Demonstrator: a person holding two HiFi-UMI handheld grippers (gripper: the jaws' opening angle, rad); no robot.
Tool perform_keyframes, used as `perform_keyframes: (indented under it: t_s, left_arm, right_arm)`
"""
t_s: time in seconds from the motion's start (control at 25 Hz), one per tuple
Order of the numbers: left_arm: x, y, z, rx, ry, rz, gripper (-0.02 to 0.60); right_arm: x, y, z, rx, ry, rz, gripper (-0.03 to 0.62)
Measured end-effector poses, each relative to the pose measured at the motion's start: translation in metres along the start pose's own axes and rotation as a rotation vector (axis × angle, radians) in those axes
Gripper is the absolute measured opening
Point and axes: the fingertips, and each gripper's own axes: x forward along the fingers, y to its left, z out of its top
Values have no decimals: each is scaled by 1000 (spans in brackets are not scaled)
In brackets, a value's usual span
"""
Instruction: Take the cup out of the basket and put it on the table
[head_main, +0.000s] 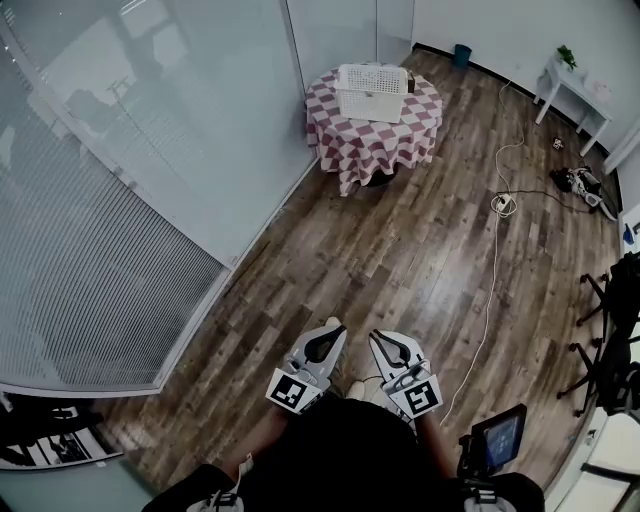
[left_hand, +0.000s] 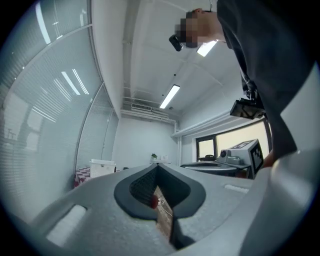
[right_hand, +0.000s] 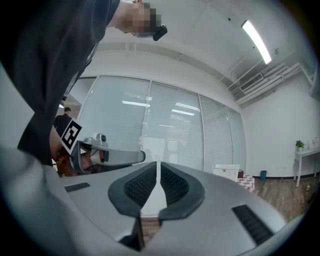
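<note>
A white slatted basket (head_main: 372, 90) stands on a round table with a red-and-white checked cloth (head_main: 400, 132) at the far end of the room. No cup shows; the basket's inside is too far off to make out. My left gripper (head_main: 335, 326) and right gripper (head_main: 376, 338) are held side by side close to the body, well short of the table, both shut with nothing in them. In the left gripper view the gripper (left_hand: 156, 165) points level toward the basket (left_hand: 102, 167). The right gripper (right_hand: 159, 163) sees the basket (right_hand: 226, 171) off to its right.
A glass partition with blinds (head_main: 150, 180) runs along the left. Wooden floor (head_main: 400, 260) lies between me and the table. A white cable (head_main: 494, 262) and power strip (head_main: 503, 203) lie on the right, with black chairs (head_main: 610, 330) and a small white table (head_main: 575, 85) beyond.
</note>
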Motion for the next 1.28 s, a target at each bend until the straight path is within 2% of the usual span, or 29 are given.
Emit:
perform_keyframes:
  t_s: [0.12, 0.28, 0.44, 0.76, 0.92, 1.04, 1.16, 1.28]
  left_arm:
    - [24, 19, -8, -30, 22, -35, 3]
    - [62, 42, 1, -5, 20, -107, 3]
    - [99, 82, 12, -1, -3, -141, 3]
    - [141, 183, 19, -49, -19, -117, 3]
    - [154, 219, 14, -15, -18, -135, 3]
    - [167, 239, 8, 28, -4, -168, 3]
    - [183, 252, 6, 19, 21, -164, 3]
    - [206, 265, -3, 50, 43, -165, 3]
  right_arm:
    - [24, -18, -3, -4, 16, -10, 15]
    - [54, -54, 5, 19, 4, -51, 15]
    - [96, -91, 10, 9, -1, -82, 15]
    - [188, -136, 18, 19, 37, -37, 15]
    - [230, -151, 16, -11, 42, -20, 15]
    - [249, -165, 15, 4, 26, -41, 15]
    - [256, -185, 11, 3, 24, -65, 15]
    - [263, -212, 2, 20, 27, -95, 15]
